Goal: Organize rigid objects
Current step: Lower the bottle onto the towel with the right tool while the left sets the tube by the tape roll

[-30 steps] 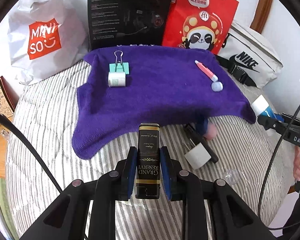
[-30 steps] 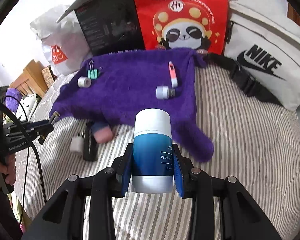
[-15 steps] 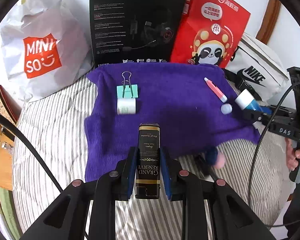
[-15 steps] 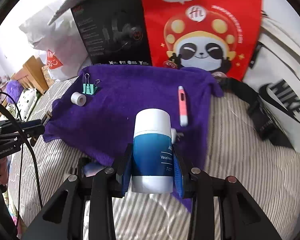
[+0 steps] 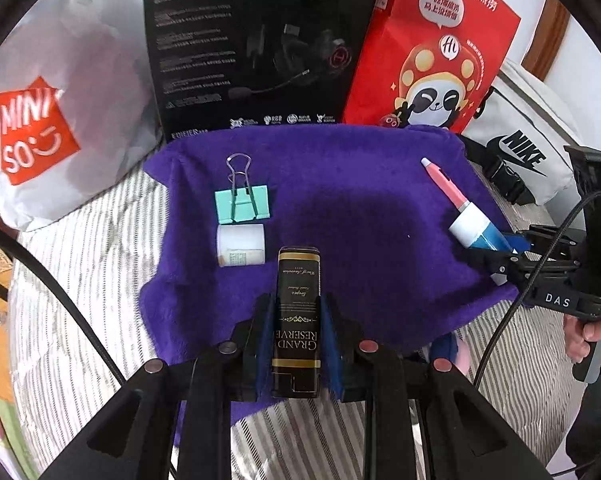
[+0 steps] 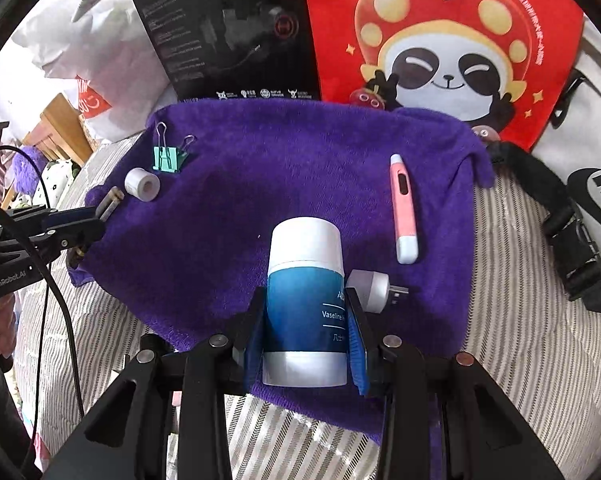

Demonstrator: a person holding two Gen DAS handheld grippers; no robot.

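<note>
My left gripper [image 5: 298, 320] is shut on a black Grand Reserve box [image 5: 298, 304] and holds it over the near part of the purple towel [image 5: 340, 208]. My right gripper [image 6: 306, 320] is shut on a blue and white Vaseline bottle [image 6: 305, 296] over the towel's near right part [image 6: 260, 200]. On the towel lie a green binder clip [image 5: 242, 202], a white tape roll [image 5: 240, 245], a pink pen [image 6: 401, 204] and a white plug adapter [image 6: 370, 290]. The right gripper with its bottle [image 5: 474, 232] also shows in the left wrist view.
A Miniso bag [image 5: 40, 120], a black headset box [image 5: 260, 40], a red panda bag [image 6: 440, 48] and a white Nike bag [image 5: 520, 144] stand behind the towel. The striped bedding [image 6: 520, 300] surrounds it. A wooden piece [image 6: 60, 128] is at far left.
Both grippers have moved forward over the purple towel with their objects still held. The towel and the bags behind it now look closer.
</note>
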